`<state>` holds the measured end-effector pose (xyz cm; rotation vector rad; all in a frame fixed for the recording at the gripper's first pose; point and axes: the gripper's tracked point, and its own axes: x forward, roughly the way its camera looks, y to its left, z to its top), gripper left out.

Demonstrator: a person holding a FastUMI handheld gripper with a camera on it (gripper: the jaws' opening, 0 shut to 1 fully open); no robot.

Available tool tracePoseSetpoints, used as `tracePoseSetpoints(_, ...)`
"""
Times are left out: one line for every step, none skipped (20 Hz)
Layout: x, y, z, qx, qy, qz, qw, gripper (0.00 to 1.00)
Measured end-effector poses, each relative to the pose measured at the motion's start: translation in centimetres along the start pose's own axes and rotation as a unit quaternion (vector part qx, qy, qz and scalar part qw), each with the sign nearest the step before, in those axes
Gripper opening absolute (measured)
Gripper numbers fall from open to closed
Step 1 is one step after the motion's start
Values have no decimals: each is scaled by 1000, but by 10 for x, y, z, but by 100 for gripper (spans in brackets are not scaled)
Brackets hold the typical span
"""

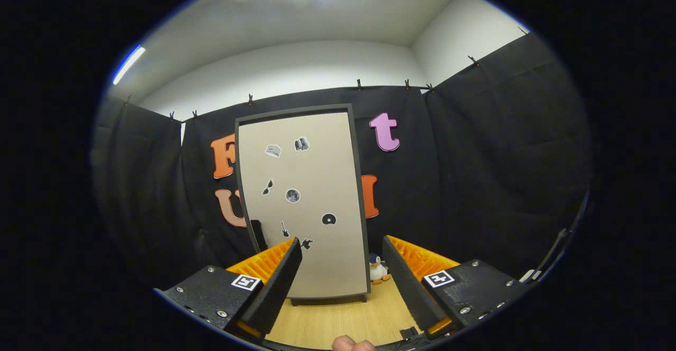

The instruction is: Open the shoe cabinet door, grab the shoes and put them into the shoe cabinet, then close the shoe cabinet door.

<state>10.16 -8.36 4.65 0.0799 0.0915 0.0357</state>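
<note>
The claw hung released, grasping nothing. The cabinet stood shut well beyond its fingers. Its door looked stiff and smooth; the dark handle at its left edge seemed the best hold.

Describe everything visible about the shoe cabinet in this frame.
The shoe cabinet is a tall, narrow upright box with a smooth beige front door inside a dark grey frame. Several small black-and-white stickers dot the door. The door looks shut. It stands on short dark feet on the pale wooden floor, against the black cloth wall. A small toy penguin sits by its lower corner. The open tongs hang ahead of it, touching nothing.
</note>
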Motion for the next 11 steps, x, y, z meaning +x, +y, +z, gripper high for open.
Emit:
tracePoseSetpoints(-4, 0, -3, 2, 4, 5, 1000, 97)
tracePoseSetpoints(-7, 3, -6, 5, 6, 12, 1000, 97)
tracePoseSetpoints(-10, 6, -5, 7, 5, 16, 1000, 97)
tracePoseSetpoints(-12, 10, -4, 6, 5, 20, 1000, 97)
tracePoseSetpoints(-14, 15, -5, 1, 4, 23, 1000, 96)
tracePoseSetpoints(-14, 19, -5, -4, 4, 23, 1000, 97)
tracePoseSetpoints(-16, 26, -5, -7, 6, 28, 1000, 97)
tracePoseSetpoints(-18, 33, -3, -11, 4, 31, 999, 97)
tracePoseSetpoints(-17, 36, -3, -17, 3, 31, 999, 97)
tracePoseSetpoints(-16, 38, -3, -22, 4, 27, 999, 97)
tracePoseSetpoints(-15, 41, -5, -22, 6, 28, 999, 97)
